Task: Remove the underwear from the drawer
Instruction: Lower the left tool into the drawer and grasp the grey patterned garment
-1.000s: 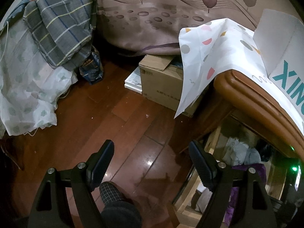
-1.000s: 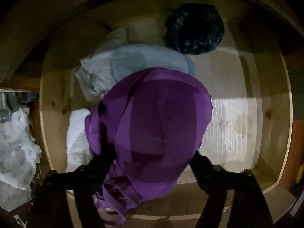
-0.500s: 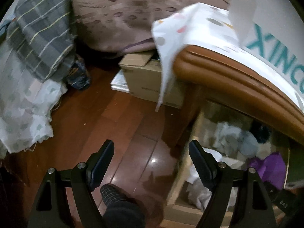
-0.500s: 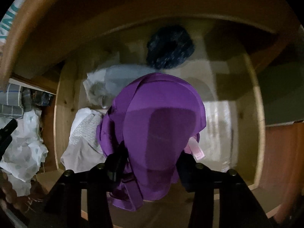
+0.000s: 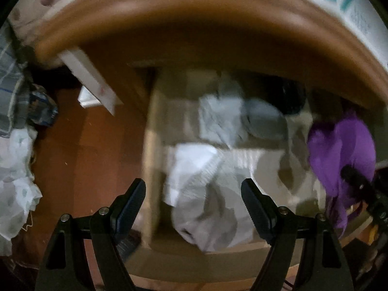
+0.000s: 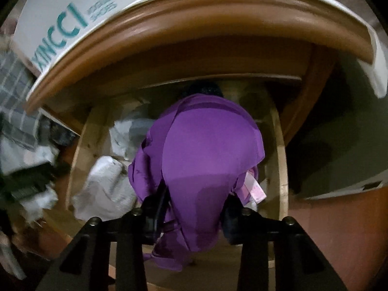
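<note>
My right gripper (image 6: pixel 194 211) is shut on purple underwear (image 6: pixel 206 150) and holds it above the open wooden drawer (image 6: pixel 281 150). The same purple underwear (image 5: pixel 339 150) shows at the right of the left wrist view. My left gripper (image 5: pixel 194 194) is open and empty, over the drawer's left part (image 5: pixel 150 160) above a white garment (image 5: pixel 206 194). Light grey folded clothes (image 5: pixel 223 121) and a dark bundle (image 5: pixel 291 97) lie farther back in the drawer.
The brown rounded tabletop edge (image 6: pixel 194 29) overhangs the drawer, with a white box printed in teal letters (image 6: pixel 68 19) on it. Red-brown wood floor (image 5: pixel 84 157) lies to the left, with white patterned cloth (image 5: pixel 17 181) and a plaid fabric (image 5: pixel 9 92).
My right gripper has lifted the purple underwear up and back out of the drawer. My left gripper has swung right from over the floor to over the drawer.
</note>
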Motion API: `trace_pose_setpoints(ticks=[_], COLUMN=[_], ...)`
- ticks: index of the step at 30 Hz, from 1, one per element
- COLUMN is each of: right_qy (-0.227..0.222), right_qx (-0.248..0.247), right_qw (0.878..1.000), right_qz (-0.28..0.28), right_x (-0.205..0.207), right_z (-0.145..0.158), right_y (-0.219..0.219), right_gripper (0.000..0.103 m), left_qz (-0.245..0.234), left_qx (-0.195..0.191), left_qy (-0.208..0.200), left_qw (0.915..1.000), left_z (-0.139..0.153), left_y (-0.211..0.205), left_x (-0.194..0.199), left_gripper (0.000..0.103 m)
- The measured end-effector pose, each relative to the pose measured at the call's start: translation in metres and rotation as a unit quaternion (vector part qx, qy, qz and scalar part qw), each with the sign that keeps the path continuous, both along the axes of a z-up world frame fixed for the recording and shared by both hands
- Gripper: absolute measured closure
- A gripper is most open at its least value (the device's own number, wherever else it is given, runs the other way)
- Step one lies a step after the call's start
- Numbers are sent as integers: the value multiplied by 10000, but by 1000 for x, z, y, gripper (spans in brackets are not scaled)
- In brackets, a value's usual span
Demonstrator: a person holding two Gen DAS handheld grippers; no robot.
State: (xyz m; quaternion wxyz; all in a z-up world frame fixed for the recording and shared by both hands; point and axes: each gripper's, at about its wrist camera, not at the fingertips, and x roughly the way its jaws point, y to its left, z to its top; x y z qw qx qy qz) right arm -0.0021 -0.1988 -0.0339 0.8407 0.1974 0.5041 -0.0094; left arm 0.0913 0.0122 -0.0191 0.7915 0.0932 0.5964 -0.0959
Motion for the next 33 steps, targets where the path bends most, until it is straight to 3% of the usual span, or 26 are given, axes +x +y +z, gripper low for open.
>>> trace_pose_setpoints(ticks=[6,18,19,21,22,25,30,33], right_qy=[-120,230,214,182,184,212,209,146], right_qx=[286,896,877,874,894,973,1037,1039], right_qw=[9995,9957,9959,9960,9958,9950,9944,9945], right_qz=[-49,-103,-72,-36,-5,-1,-7,17], right_x=[-1,-5,-5,-7,-7,-8,-7,-8], right_z=[7,-11,-10,-8,-7,-8,-7,-4], right_y=[-8,-15,-14,-15,-15,-18,-19,-18], right_gripper=[67,67,67,67,67,67,67,67], left_qz=[236,496,500,659,709,816,636,510], left_qx=[-57,57,91,-73,-115,-301,-159,-276], left_qy=[620,1556,1563,1591,1634,1694,1265,1042], left_qw=[9978,9866,9864,9850,9839,9817,9898,9929], left_z=[-21,-72,-73,-74,-76,-75,-51,-29], left_y=[-2,-6,-6,-4,-4,-2,-7,-10], left_x=[-5,-10,-10,-9,-7,-5,-12,-16], left_gripper=[25,25,29,48,63,78,82,83])
